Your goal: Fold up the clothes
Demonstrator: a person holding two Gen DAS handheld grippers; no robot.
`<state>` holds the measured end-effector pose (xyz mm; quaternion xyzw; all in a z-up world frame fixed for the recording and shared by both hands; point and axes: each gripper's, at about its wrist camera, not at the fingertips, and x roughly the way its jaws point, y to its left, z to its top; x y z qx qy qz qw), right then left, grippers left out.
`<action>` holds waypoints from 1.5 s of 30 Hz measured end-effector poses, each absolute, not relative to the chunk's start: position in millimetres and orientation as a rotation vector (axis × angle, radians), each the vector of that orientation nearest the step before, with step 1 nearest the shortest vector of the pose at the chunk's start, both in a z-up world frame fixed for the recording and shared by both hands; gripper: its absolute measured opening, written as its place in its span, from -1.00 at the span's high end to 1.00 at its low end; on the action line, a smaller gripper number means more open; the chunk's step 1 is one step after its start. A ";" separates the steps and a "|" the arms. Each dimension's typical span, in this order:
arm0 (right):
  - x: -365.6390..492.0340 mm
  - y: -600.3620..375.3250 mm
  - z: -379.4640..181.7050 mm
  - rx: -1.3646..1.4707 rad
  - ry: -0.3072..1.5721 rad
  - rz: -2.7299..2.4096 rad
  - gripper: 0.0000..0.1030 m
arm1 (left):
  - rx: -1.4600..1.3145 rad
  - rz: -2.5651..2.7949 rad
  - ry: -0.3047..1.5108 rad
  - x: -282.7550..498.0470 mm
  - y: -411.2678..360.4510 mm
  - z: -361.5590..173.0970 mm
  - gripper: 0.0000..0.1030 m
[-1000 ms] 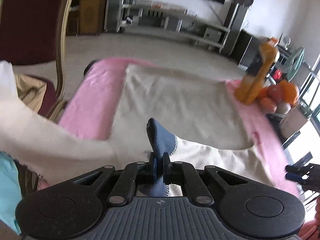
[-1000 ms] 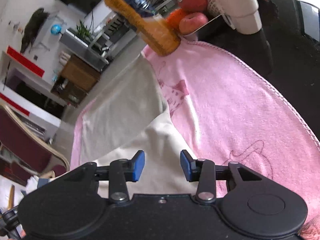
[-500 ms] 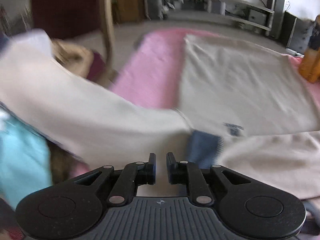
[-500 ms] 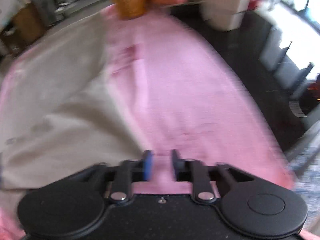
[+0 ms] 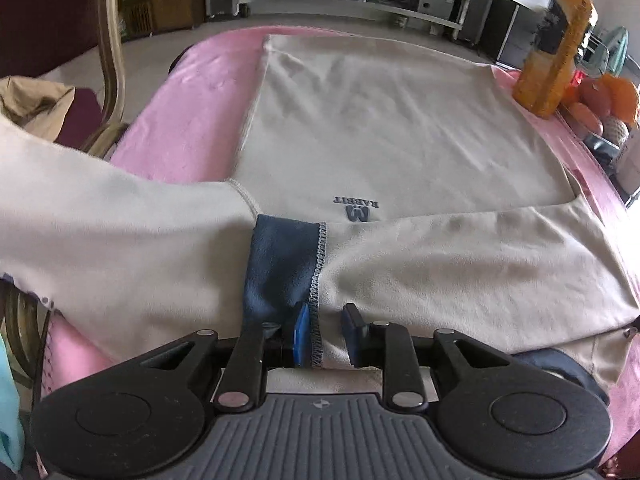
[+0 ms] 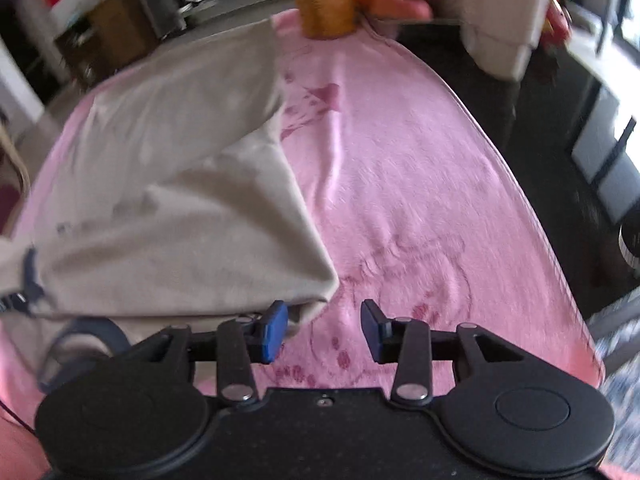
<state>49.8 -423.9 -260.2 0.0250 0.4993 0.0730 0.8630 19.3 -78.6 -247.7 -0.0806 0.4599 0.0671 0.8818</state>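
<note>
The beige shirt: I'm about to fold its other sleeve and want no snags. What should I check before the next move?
1. Left gripper open, cuff released: ok.
2. Right gripper open and empty: ok.
3. Right sleeve laid across the beige shirt: ok.
4. Left sleeve folded in: not ok, it trails off the pink blanket.
5. Orange bottle clear of the shirt: ok, but close to its corner.
6. Shirt hem flat: cannot tell.

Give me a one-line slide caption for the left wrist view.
Open left gripper over the navy cuff of a beige sweatshirt on a pink blanket.
</note>
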 end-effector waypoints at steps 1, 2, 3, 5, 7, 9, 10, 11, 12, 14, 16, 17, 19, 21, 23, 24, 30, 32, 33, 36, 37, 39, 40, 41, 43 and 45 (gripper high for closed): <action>52.7 -417.5 -262.6 0.008 1.042 0.151 0.23 | -0.177 0.141 0.957 18.9 -78.2 -248.1 0.51; 54.3 -411.3 -264.3 -0.026 1.033 0.152 0.23 | -0.183 0.141 0.957 17.3 -78.8 -248.2 0.51; 54.4 -405.2 -265.1 -0.049 1.019 0.156 0.23 | -0.188 0.141 0.957 16.0 -79.2 -248.3 0.50; 54.3 -398.3 -264.4 -0.063 0.986 0.170 0.23 | -0.194 0.140 0.957 17.2 -79.2 -248.6 0.49; 54.2 -394.8 -263.8 -0.070 0.962 0.172 0.23 | -0.198 0.144 0.957 20.4 -79.3 -249.1 0.49; 54.3 -396.4 -266.5 -0.094 0.967 0.130 0.22 | -0.201 0.148 0.957 19.2 -78.6 -248.7 0.50; 54.2 -398.9 -266.3 -0.089 0.969 0.114 0.22 | -0.208 0.159 0.955 18.4 -76.1 -247.2 0.54; 53.9 -404.6 -263.6 -0.050 0.970 0.109 0.22 | -0.217 0.170 0.952 17.5 -73.3 -245.4 0.55; 53.3 -413.4 -259.4 0.022 0.970 0.115 0.21 | -0.239 0.186 0.939 14.3 -67.0 -240.6 0.57; 52.3 -435.2 -250.6 0.204 0.954 0.138 0.12 | -0.328 0.191 0.894 7.7 -47.5 -229.0 0.53; 52.7 -453.6 -246.2 0.340 0.931 0.135 0.09 | -0.416 0.187 0.856 2.8 -28.4 -219.9 0.24; 53.5 -462.1 -244.8 0.399 0.920 0.130 0.08 | -0.446 0.180 0.860 3.2 -23.0 -220.4 0.23; 54.5 -470.8 -244.3 0.467 0.915 0.108 0.08 | -0.494 0.145 0.896 8.4 -21.3 -227.1 0.21; 55.9 -469.6 -246.1 0.473 0.927 0.098 0.08 | -0.448 0.138 0.949 14.4 -31.3 -234.8 0.19; 56.8 -465.5 -246.6 0.459 0.930 0.107 0.08 | -0.372 0.166 0.991 19.5 -40.7 -241.7 0.19; 57.5 -462.9 -245.9 0.443 0.927 0.114 0.08 | -0.338 0.183 1.006 21.5 -44.1 -244.7 0.16; 59.4 -460.4 -243.1 0.407 0.906 0.109 0.08 | -0.294 0.163 0.912 13.1 -54.8 -231.9 0.92; 59.6 -464.1 -244.2 0.426 0.908 0.103 0.08 | -0.312 0.159 0.845 5.5 -52.5 -219.2 0.92; 59.1 -464.9 -244.4 0.429 0.907 0.099 0.08 | -0.336 0.148 0.804 0.3 -49.1 -211.1 0.92; 58.9 -466.0 -245.9 0.438 0.911 0.098 0.08 | -0.343 0.169 0.742 -6.8 -42.4 -196.3 0.92; 59.5 -466.1 -246.6 0.441 0.914 0.099 0.07 | -0.324 0.187 0.754 -4.4 -42.4 -199.0 0.92; 61.1 -463.9 -247.5 0.438 0.923 0.112 0.07 | -0.287 0.222 0.779 0.7 -42.6 -204.8 0.91; 61.6 -461.7 -247.4 0.433 0.925 0.123 0.07 | -0.281 0.224 0.808 4.9 -43.8 -211.0 0.89; 61.6 -458.5 -246.7 0.423 0.922 0.138 0.08 | -0.275 0.226 0.834 8.6 -45.2 -216.5 0.86; 59.8 -451.3 -243.6 0.397 0.905 0.180 0.22 | -0.250 0.221 0.818 6.9 -50.2 -216.1 0.78; 57.0 -441.4 -240.4 0.369 0.894 0.271 0.70 | -0.226 0.216 0.801 5.3 -55.2 -215.7 0.75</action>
